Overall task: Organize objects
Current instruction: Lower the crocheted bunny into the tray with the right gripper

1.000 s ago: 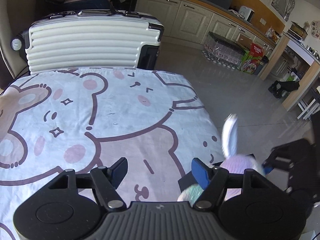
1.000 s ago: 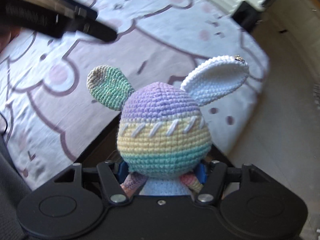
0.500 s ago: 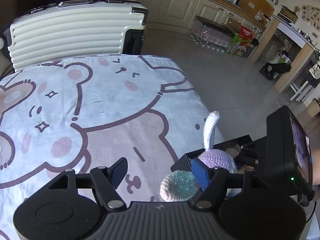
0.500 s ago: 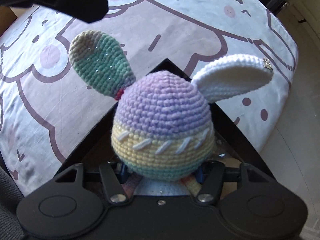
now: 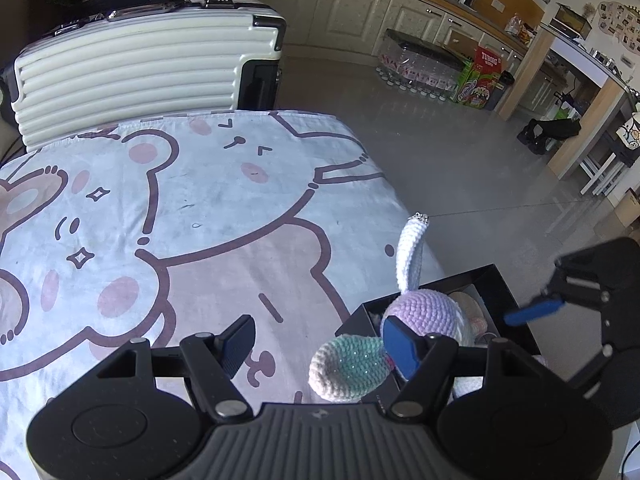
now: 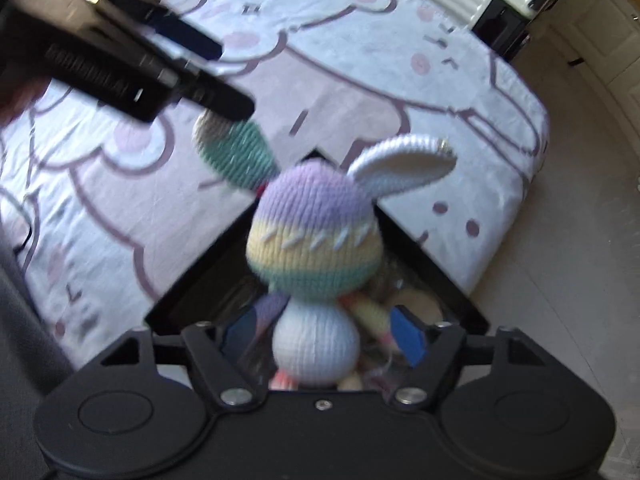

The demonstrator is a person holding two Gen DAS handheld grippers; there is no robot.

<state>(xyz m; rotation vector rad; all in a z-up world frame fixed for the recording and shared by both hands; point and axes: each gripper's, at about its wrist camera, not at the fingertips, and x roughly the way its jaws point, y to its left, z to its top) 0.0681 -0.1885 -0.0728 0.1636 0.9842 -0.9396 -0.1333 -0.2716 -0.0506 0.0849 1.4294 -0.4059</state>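
A crocheted pastel bunny (image 6: 314,240) with one green ear and one white ear sits in a black box (image 6: 192,280) at the table's near right corner. It also shows in the left wrist view (image 5: 424,312), inside the same box (image 5: 500,280). My right gripper (image 6: 320,338) is open, its fingers apart on either side of the bunny's white body, not pressing it. It appears in the left wrist view (image 5: 560,300) at the right of the box. My left gripper (image 5: 320,344) is open and empty over the table, just left of the box.
The table wears a cloth (image 5: 180,220) printed with cartoon bears. A cream ribbed suitcase (image 5: 140,68) stands behind its far edge. Bare floor (image 5: 460,160) lies to the right, with kitchen cabinets and drink crates (image 5: 424,68) beyond. Other small items lie in the box.
My right gripper has opened and let go of the bunny, which now sits lower in the box. The right gripper has drawn back a little. My left gripper has barely moved.
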